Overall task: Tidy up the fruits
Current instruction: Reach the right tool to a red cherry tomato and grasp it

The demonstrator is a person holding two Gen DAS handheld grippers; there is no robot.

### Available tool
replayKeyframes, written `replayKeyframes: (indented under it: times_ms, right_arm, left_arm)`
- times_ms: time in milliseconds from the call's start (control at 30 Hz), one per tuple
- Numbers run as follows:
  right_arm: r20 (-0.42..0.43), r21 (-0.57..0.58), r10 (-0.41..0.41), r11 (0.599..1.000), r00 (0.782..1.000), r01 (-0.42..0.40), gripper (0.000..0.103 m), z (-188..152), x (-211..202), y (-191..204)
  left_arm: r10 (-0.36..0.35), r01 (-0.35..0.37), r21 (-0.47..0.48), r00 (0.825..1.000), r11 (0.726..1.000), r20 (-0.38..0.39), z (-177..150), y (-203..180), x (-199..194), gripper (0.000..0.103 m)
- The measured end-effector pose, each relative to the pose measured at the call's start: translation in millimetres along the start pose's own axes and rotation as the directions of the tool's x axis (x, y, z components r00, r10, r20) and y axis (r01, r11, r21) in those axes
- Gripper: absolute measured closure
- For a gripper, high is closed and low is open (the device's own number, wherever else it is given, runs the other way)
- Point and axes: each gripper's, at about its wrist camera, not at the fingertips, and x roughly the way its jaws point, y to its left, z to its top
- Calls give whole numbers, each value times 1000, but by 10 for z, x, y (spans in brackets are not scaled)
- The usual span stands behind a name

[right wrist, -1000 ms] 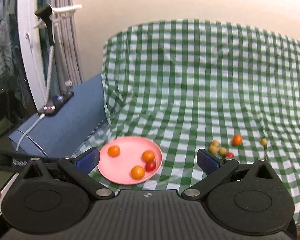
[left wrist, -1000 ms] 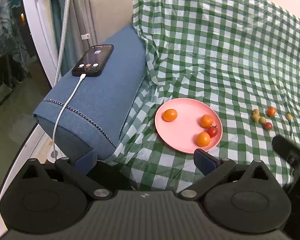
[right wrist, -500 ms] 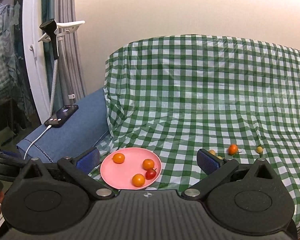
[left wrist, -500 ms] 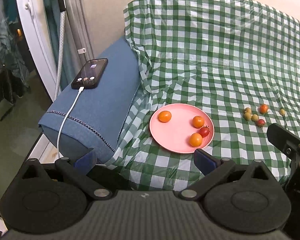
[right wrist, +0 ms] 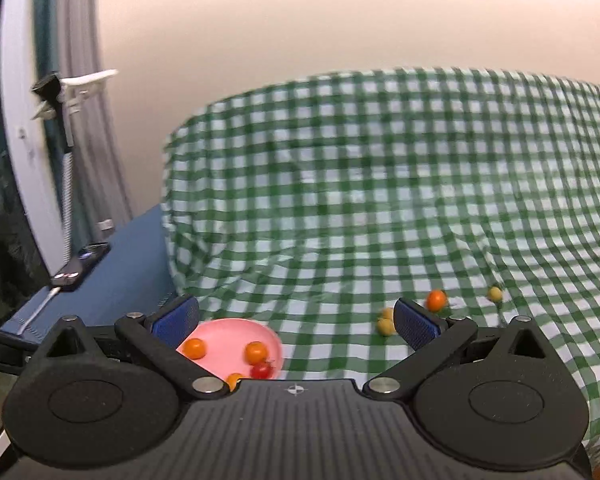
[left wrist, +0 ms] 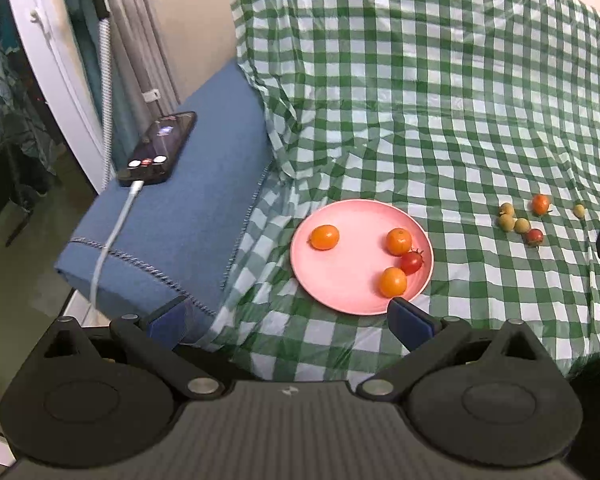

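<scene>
A pink plate (left wrist: pixel 342 284) lies on the green checked cloth and holds three small oranges (left wrist: pixel 324 237) and a red cherry tomato (left wrist: pixel 411 262). It also shows in the right wrist view (right wrist: pixel 228 334). To its right loose fruits lie on the cloth: several yellow-green ones (left wrist: pixel 506 223), an orange one (left wrist: pixel 540 203) and a red one (left wrist: pixel 534 236). My left gripper (left wrist: pixel 288 320) is open and empty, in front of the plate. My right gripper (right wrist: pixel 296 316) is open and empty, held back from the fruits; the orange loose fruit (right wrist: pixel 436 299) lies just beyond its right finger.
A blue cushion (left wrist: pixel 188 216) at the left carries a phone (left wrist: pixel 158 147) on a white charging cable (left wrist: pixel 112 240). The checked cloth (left wrist: pixel 440 100) rises over a backrest behind the fruits. A white door frame and a phone holder stand at far left.
Both grippers have pulled back and tilted up. The right wrist view now sits lower and nearer the seat edge, blurred by motion. The fruits have not moved.
</scene>
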Motion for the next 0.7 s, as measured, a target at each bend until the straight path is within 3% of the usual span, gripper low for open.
replayKeyframes:
  times_ms: [367, 700]
  right_arm:
    - [-138, 92, -173, 978, 975, 187, 1, -323, 775, -845]
    - [-294, 21, -278, 955, 915, 297, 1, -597, 2120, -1416]
  left_arm:
    - [-52, 57, 56, 995, 997, -90, 461, -701, 658, 0]
    - [-38, 52, 78, 983, 996, -178, 800, -1150, 1372, 0]
